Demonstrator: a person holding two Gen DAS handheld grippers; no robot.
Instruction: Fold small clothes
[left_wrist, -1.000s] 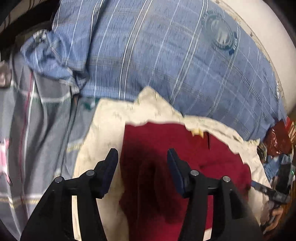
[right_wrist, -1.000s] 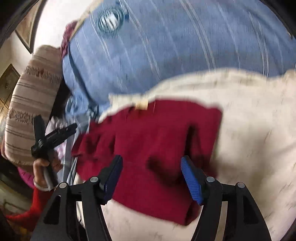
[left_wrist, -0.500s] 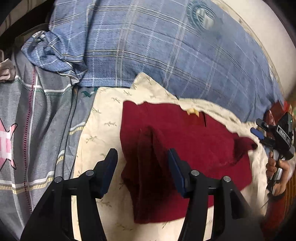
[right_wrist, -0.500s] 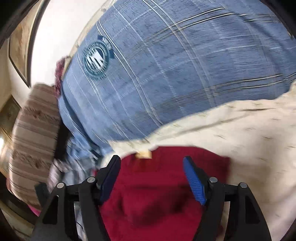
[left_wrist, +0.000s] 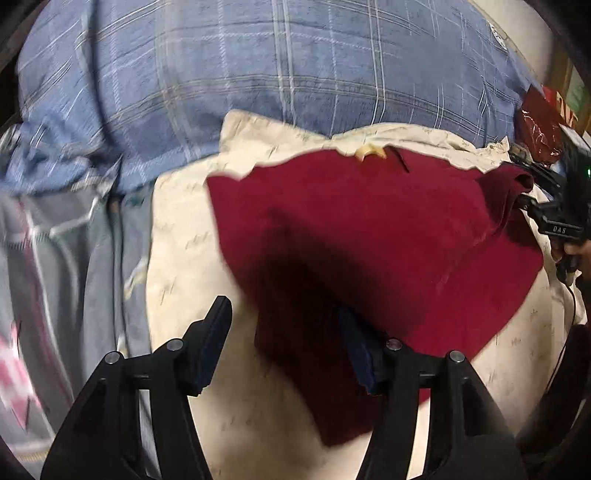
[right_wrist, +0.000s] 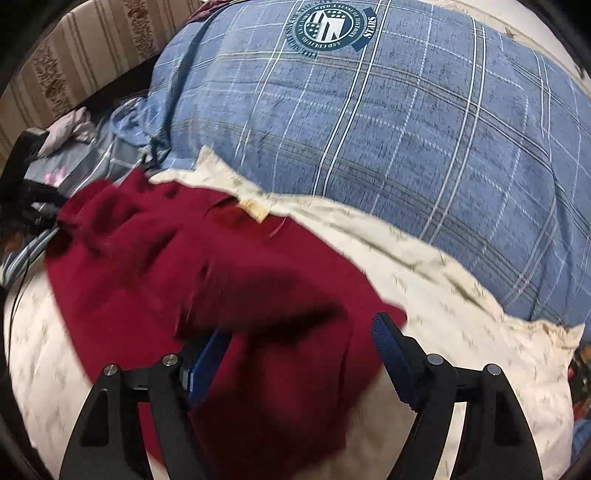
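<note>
Left claw: jaws apart, have just been opening. A dark fold of the red garment hangs between them, its edge draped over the right finger; pads not pressing on it.

Right claw: jaws wide apart, also just been opening. Red cloth lies between them, covering the left finger; no clamp visible.

Garment sits rumpled on the cream sheet, its tan neck label on the edge nearest the blue plaid pillow. The 2 claws sit at opposite ends of it.

Looks like mid-fold, just let go. To do it well: flatten the bunched side first, then clamp 1 layer at each corner, lift both level, and lay the edge straight over toward the label.
</note>
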